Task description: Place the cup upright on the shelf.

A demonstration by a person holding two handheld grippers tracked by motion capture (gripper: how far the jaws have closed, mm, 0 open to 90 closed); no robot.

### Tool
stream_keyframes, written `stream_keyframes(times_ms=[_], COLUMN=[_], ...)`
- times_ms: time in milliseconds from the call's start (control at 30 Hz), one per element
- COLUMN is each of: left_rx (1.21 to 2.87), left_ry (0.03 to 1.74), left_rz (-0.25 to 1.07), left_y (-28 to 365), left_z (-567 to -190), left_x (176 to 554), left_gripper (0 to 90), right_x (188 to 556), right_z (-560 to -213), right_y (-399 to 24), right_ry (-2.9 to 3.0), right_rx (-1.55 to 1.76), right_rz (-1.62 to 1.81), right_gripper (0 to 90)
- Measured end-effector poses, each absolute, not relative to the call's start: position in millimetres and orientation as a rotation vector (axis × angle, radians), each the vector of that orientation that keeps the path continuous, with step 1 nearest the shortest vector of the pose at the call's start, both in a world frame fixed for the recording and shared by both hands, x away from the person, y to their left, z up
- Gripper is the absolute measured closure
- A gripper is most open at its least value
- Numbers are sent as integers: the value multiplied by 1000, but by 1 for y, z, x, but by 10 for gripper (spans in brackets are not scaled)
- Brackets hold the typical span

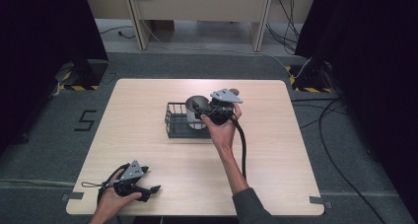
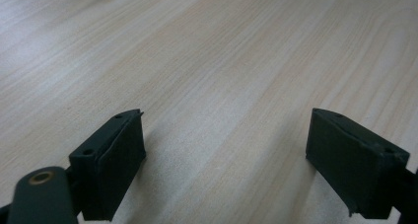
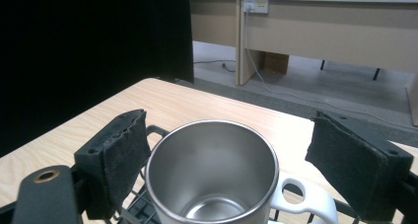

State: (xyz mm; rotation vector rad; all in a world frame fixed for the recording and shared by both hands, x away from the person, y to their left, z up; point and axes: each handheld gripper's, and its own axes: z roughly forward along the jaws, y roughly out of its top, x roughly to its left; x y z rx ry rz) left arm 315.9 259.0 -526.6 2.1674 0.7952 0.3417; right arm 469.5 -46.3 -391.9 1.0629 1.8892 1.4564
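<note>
Right claw (image 3: 226, 165) gapes around upright, empty steel mug (image 3: 213, 169) with white handle.

A light wooden table (image 1: 148, 135) bears a wire basket (image 1: 173, 127).

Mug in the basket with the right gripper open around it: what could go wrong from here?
1. The right gripper stands open astride the mug, near one side; closing may tip it.
2. The handle juts toward one jaw and could get pinched.
3. Lifting might drag the wire basket along.
</note>
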Motion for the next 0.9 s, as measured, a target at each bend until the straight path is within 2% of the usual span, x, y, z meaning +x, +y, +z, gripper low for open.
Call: stream_keyframes(times_ms=[900], left_rx=[2163], left_ry=[799], left_rz=[344], left_y=[259], left_z=[-527], left_x=[316], left_gripper=[141], right_x=[440], right_z=[-393], right_y=[-83], right_ry=[1916], right_rx=[1050], right_rz=[1477], right_gripper=[154])
